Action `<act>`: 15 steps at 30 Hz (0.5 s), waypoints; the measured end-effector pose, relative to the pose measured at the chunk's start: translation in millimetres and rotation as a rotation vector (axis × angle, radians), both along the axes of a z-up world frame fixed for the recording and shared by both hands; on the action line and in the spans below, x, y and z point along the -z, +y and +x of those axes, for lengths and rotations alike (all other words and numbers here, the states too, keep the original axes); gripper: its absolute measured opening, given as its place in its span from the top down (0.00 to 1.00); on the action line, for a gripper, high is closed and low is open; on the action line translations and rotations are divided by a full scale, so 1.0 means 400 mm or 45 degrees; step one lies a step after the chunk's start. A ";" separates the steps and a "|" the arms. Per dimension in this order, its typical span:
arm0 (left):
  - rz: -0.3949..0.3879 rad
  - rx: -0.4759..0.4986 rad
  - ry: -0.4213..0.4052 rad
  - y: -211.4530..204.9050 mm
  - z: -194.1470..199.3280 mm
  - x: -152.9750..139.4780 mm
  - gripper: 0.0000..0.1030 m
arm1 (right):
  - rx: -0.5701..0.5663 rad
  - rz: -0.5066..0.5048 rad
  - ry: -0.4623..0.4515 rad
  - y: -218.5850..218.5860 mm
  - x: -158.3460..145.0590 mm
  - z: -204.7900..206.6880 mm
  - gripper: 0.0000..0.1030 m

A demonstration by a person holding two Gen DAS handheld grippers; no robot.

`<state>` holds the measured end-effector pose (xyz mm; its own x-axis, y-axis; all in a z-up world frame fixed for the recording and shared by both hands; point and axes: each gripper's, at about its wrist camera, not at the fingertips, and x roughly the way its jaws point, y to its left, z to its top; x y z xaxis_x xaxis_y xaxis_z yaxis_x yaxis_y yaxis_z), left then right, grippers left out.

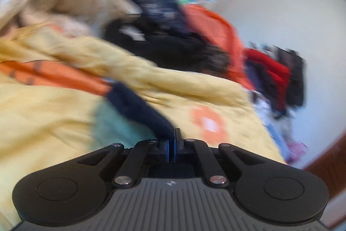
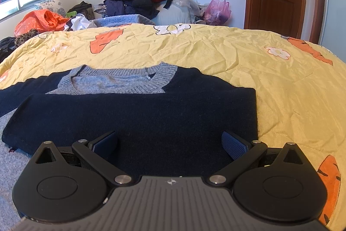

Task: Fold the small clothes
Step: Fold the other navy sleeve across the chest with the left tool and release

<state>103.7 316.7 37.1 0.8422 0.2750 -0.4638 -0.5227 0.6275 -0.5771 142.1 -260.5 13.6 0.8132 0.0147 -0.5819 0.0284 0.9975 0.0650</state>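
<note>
Sweater (image 2: 134,114): navy knit with grey collar, flat on the yellow quilt (image 2: 216,51), right side already folded in.
Left gripper (image 1: 174,140): closed on a dark sleeve (image 1: 138,105); view is blurred.
Right gripper (image 2: 169,144): fingers wide apart, holding nothing, over the sweater hem.
Handling: soft, light, stretchy; probably best taken at cuff or hem edge.

Left tool (image 1: 174,140) pinched closed; right tool (image 2: 169,144) spread wide, tilted downward.
</note>
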 end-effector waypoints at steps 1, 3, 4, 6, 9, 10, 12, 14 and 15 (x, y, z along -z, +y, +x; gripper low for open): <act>0.063 0.075 -0.021 -0.064 0.016 -0.026 0.97 | 0.000 0.001 0.000 0.000 -0.001 0.000 0.00; 0.218 0.260 -0.054 -0.217 0.051 -0.071 0.97 | 0.001 0.001 -0.001 0.001 -0.001 -0.001 0.00; 0.298 0.361 -0.059 -0.302 0.067 -0.084 0.97 | 0.001 0.003 -0.002 0.001 -0.001 -0.001 0.00; 0.399 0.593 -0.041 -0.469 0.092 -0.080 0.97 | 0.001 0.011 -0.004 -0.001 -0.001 -0.003 0.00; 0.377 0.839 0.040 -0.661 0.105 -0.012 0.97 | 0.002 0.024 -0.009 -0.003 -0.001 -0.005 0.00; 0.355 0.884 0.073 -0.703 0.105 0.017 0.97 | 0.002 0.027 -0.010 -0.004 -0.001 -0.005 0.00; 0.313 0.945 0.141 -0.753 0.103 0.070 0.96 | 0.002 0.036 -0.012 -0.008 -0.001 -0.006 0.00; 0.344 0.934 0.126 -0.759 0.086 0.075 0.96 | 0.001 0.043 -0.015 -0.010 -0.001 -0.007 0.00; 0.338 0.938 0.112 -0.751 0.083 0.071 0.96 | 0.001 0.047 -0.016 -0.011 0.000 -0.007 0.00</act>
<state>137.0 16.2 8.6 0.8140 -0.2286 -0.5339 0.0445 0.9411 -0.3351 139.2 -264.7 13.7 0.8204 0.0354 -0.5707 0.0279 0.9944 0.1018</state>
